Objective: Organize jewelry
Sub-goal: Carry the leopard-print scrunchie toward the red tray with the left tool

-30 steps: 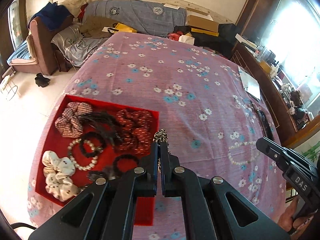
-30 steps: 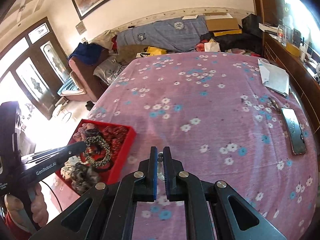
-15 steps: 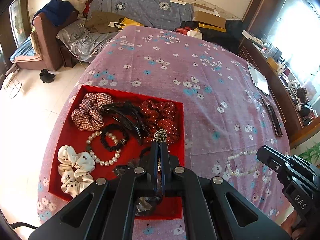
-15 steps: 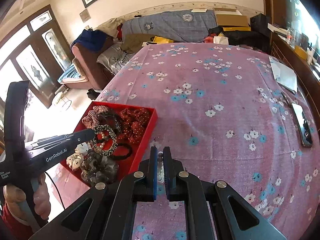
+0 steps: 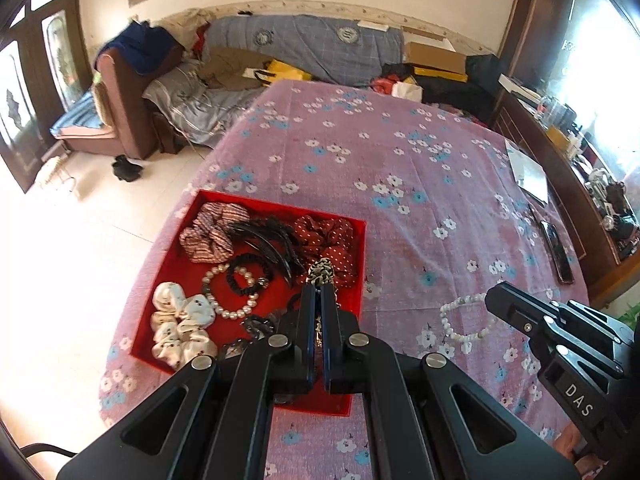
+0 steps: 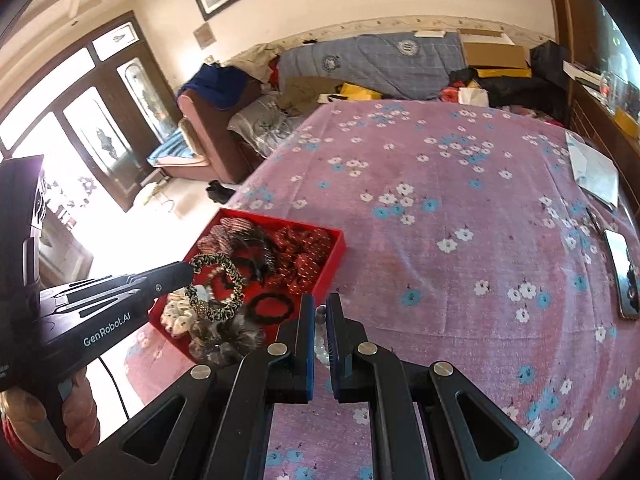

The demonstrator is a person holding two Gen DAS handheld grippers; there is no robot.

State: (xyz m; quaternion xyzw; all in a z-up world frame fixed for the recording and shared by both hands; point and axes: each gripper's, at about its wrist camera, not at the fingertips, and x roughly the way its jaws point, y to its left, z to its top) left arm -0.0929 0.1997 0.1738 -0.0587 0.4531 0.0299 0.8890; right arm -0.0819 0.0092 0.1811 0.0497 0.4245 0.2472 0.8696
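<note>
left gripper (image 5: 319,300) fingers pinching leopard-print scrunchie (image 6: 216,286) over red tray (image 5: 362,256) | right gripper (image 6: 320,312) fingers pinching pearl necklace (image 5: 460,320), tray's 3 o'clock

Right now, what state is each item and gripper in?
left gripper: jaws shut on the leopard-print scrunchie, which dangles above the tray
right gripper: jaws shut on the pearl strand, which trails on the bedspread
red tray: on the bedspread, lidless, holding scrunchies, a claw clip and a pearl bracelet
phone: flat on the bedspread, screen dark
</note>
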